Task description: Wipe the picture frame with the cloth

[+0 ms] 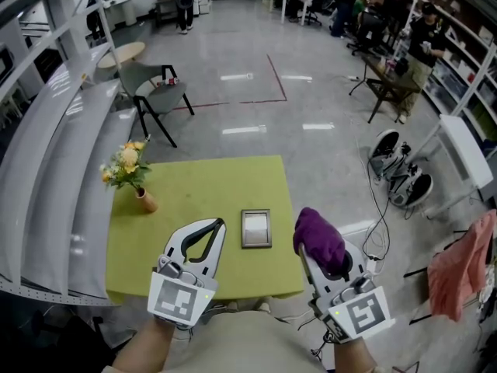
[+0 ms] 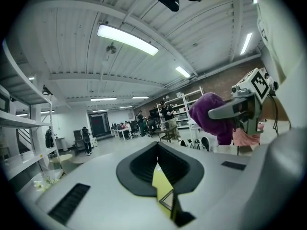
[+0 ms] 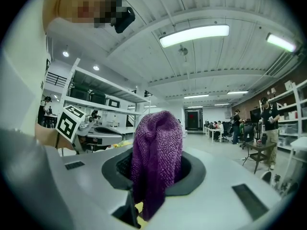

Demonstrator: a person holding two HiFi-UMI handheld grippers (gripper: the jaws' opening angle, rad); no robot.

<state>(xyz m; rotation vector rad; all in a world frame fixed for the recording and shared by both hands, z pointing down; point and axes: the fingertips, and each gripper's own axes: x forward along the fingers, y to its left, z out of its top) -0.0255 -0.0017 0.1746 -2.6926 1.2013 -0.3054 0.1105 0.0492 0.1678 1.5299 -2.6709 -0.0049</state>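
Observation:
A small grey picture frame [image 1: 256, 228] lies flat on the green table [image 1: 210, 189], near its front right. My left gripper [image 1: 218, 225] hovers just left of the frame, shut with nothing in it; through its slit a corner of the frame [image 2: 168, 199] shows. My right gripper [image 1: 306, 247] is held just off the table's right edge, to the right of the frame, shut on a purple knitted cloth [image 1: 319, 238]. The cloth [image 3: 156, 159] bunches up out of the jaws and hides the fingertips. From the left gripper view, the cloth [image 2: 211, 116] hangs at the right.
A vase of yellow flowers [image 1: 128, 169] stands at the table's left edge. Curved grey shelving [image 1: 54, 154] runs along the left. A chair [image 1: 159, 92] stands behind the table. Cables and wheeled gear [image 1: 400, 173] and a pink cloth [image 1: 458, 266] are on the right.

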